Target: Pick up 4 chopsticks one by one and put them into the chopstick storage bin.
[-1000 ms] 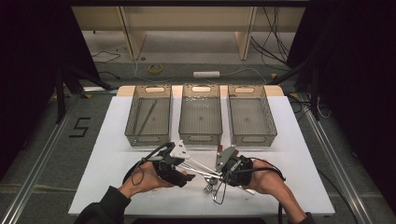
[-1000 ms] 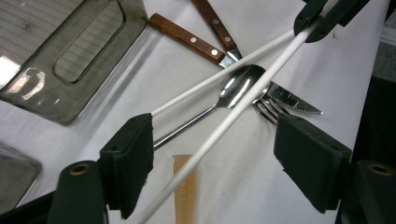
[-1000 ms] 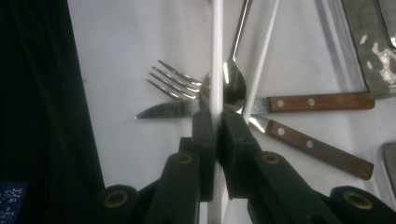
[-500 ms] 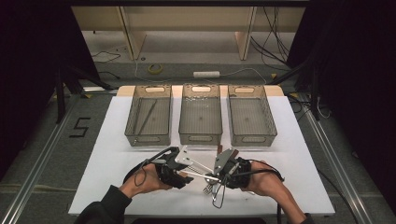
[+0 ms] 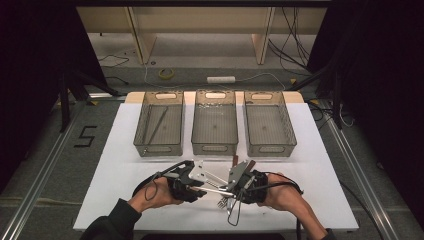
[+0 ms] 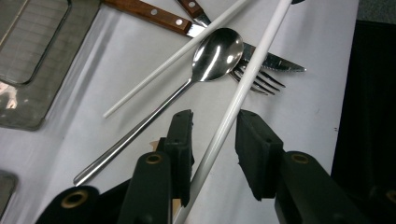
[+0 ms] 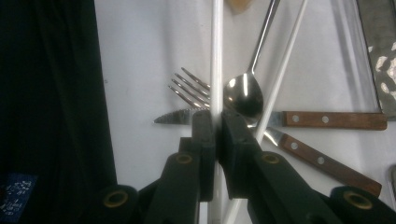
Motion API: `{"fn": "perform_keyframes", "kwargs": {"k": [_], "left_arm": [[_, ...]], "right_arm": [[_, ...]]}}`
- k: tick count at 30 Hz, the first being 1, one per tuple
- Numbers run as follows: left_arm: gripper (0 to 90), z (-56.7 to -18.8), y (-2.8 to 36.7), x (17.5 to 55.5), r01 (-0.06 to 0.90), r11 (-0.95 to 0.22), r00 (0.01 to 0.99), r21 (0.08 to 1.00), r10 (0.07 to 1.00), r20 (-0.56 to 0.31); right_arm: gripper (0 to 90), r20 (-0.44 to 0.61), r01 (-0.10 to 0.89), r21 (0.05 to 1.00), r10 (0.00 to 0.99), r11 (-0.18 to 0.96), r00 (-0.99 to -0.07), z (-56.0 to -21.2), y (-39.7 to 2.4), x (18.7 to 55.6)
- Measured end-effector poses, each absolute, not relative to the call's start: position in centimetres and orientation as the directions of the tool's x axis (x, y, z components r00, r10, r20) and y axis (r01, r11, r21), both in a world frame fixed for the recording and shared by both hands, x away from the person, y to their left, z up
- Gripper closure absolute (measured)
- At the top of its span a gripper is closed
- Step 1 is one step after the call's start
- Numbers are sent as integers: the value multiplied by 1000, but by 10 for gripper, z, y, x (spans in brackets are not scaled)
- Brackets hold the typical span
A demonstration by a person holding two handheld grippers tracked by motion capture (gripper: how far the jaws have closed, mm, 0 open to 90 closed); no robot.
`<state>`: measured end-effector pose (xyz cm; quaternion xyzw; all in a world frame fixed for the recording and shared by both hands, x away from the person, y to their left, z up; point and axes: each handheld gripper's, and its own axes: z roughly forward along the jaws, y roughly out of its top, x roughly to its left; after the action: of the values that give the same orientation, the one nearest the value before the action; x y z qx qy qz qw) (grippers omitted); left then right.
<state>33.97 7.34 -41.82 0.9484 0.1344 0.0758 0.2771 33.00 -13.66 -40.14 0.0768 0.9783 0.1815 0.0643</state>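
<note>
Chopstick [image 6: 233,109] changes grippers at lower centre of the white table [image 5: 320,165], below three bins.

Left gripper [image 6: 215,135], at centre-bottom of its view, has just been closing its jaws; they flank the white stick with gaps showing, no pad pressing. Right gripper [image 7: 215,128] pinches the same stick narrowly above spoon [image 7: 243,95], fork and knives. Both hands lie low, pointing inward. Judged risk: if the right lets go before the left bites, the stick drops into the cutlery.

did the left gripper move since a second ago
Yes: in the high view the left gripper has edged toward the near table edge, away from the left basket; its jaws have been closing around the white chopstick.
</note>
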Motion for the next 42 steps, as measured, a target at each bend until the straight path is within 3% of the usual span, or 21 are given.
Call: {"fn": "perform_keyframes", "kwargs": {"k": [10, 14, 16, 27, 42], "left_arm": [[783, -420, 75, 335, 140, -845, 978, 516, 200, 63], [849, -421, 73, 332, 121, -843, 983, 525, 175, 55], [852, -421, 73, 332, 125, -848, 982, 516, 181, 59], [854, -413, 89, 345, 233, -795, 948, 559, 314, 51], [854, -397, 116, 362, 390, -651, 855, 651, 519, 7]], "right_arm": [[836, -91, 83, 373, 126, 924, -988, -403, -138, 330], [763, -108, 136, 420, 199, 897, -974, -402, -144, 338], [672, -92, 177, 445, 241, 878, -966, -398, -149, 342], [426, -72, 301, 589, 420, 750, -905, -385, -168, 351], [329, -32, 385, 637, 522, 668, -853, -394, -188, 352]]}}
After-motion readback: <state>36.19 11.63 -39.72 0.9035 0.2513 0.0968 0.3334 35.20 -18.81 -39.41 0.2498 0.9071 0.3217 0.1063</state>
